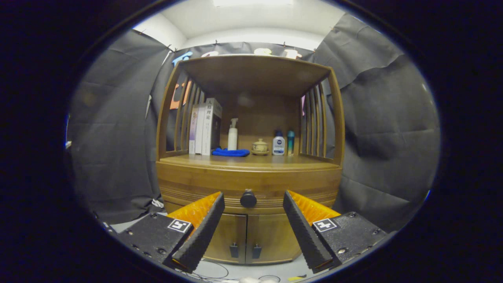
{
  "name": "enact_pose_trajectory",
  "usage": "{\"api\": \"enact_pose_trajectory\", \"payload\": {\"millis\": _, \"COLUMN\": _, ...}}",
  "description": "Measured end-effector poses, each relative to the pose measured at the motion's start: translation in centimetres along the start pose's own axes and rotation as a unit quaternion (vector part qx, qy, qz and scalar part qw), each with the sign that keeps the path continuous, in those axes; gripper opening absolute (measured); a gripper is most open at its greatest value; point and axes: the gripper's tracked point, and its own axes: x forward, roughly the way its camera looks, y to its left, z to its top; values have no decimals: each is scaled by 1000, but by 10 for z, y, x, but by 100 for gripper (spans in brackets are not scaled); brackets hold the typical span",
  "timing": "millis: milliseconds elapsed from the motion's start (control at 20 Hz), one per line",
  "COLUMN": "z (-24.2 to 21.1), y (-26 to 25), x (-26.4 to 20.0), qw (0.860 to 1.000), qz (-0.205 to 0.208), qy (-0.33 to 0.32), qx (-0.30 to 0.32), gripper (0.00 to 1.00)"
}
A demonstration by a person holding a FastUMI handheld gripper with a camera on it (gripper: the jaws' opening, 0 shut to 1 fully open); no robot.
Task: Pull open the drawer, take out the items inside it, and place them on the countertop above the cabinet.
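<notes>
The fingers (250, 196) are spread wide and nothing is held between them. The round black knob (248, 199) of the closed drawer (249, 184) is seen in the gap just beyond the tips, untouched. Books (204, 126), bottles and a blue cloth (230, 152) are set on the tabletop (251, 161) above.

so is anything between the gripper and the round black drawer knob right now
Nothing visible. The gripper is open, and the round black drawer knob on the closed wooden drawer front sits in the gap between its ribbed black fingers, with no object in front of it.
</notes>
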Motion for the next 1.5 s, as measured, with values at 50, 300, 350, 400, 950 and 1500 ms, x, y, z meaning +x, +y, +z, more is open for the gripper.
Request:
{"api": "enact_pose_trajectory", "payload": {"millis": 50, "z": -6, "y": 0, "x": 4, "qw": 1000, "qz": 1, "qy": 3, "qx": 3, "gripper": 98}}
{"api": "enact_pose_trajectory", "payload": {"millis": 300, "z": -26, "y": 5, "x": 28, "qw": 1000, "qz": 8, "qy": 18, "qx": 1, "gripper": 98}}
{"api": "enact_pose_trajectory", "payload": {"millis": 350, "z": -28, "y": 7, "x": 36, "qw": 1000, "qz": 11, "qy": 22, "qx": -4, "gripper": 98}}
{"api": "enact_pose_trajectory", "payload": {"millis": 400, "z": -30, "y": 8, "x": 43, "qw": 1000, "qz": 10, "qy": 28, "qx": -8, "gripper": 98}}
{"api": "enact_pose_trajectory", "payload": {"millis": 950, "z": -53, "y": 2, "x": 129, "qw": 998, "qz": -6, "qy": 64, "qx": 3, "gripper": 90}}
{"api": "enact_pose_trajectory", "payload": {"millis": 1500, "z": -58, "y": 10, "x": 144, "qw": 996, "qz": 6, "qy": 83, "qx": 21, "gripper": 45}}
